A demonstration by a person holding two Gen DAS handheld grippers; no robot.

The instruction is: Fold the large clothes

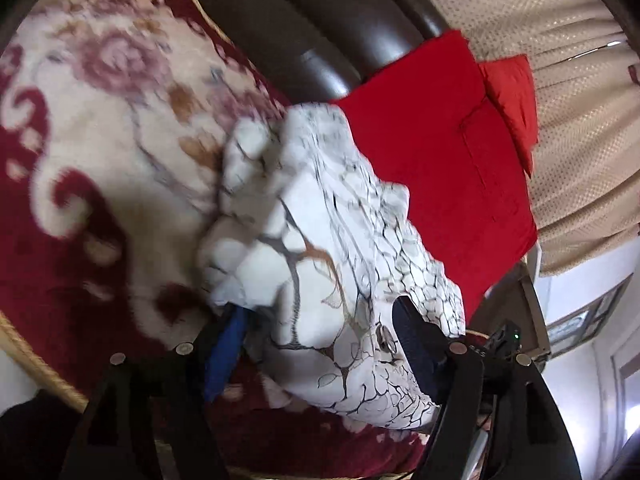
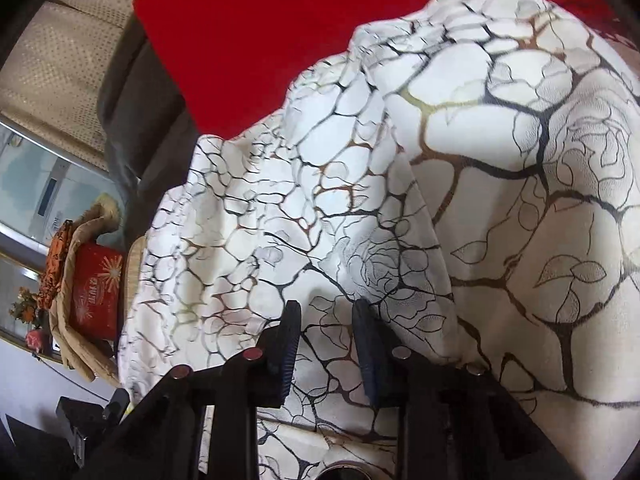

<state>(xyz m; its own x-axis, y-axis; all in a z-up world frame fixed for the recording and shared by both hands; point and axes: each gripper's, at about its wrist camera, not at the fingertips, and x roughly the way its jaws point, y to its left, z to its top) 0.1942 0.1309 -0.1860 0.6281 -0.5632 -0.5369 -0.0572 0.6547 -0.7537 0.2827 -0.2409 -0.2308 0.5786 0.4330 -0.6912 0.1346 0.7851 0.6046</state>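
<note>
White cloth (image 2: 360, 208) patterned with black and gold veins and outlined roses fills the right wrist view, bunched in folds right up against the right claw (image 2: 326, 332). Its two fingers stand a moderate gap apart with the cloth lying between and behind them; whether they actually pinch a fold cannot be told from this view.

In the left wrist view the same cloth (image 1: 332, 264) is a crumpled mound, blurred at its far edge. The left claw (image 1: 320, 344) is spread wide: its blue-padded finger (image 1: 224, 356) sits at the mound's left edge, and the dark finger (image 1: 416, 348) presses into the fabric on the right, so a thick bunch of cloth sits between the two. A firm grip cannot be confirmed.

The cloth rests on a bed, partly over a cream blanket (image 1: 100, 120) with pink roses and dark red scrolls, and partly against a bright red cover (image 1: 432, 152) beyond it. A red pillow (image 1: 516, 104) lies past that cover, near a dark padded headboard (image 1: 304, 28). Beige dotted curtains (image 1: 572, 80) hang behind.

Off to the side in the right wrist view, a red box (image 2: 96, 292) sits in tan padded fabric with orange flowers (image 2: 56, 256) beside it.
</note>
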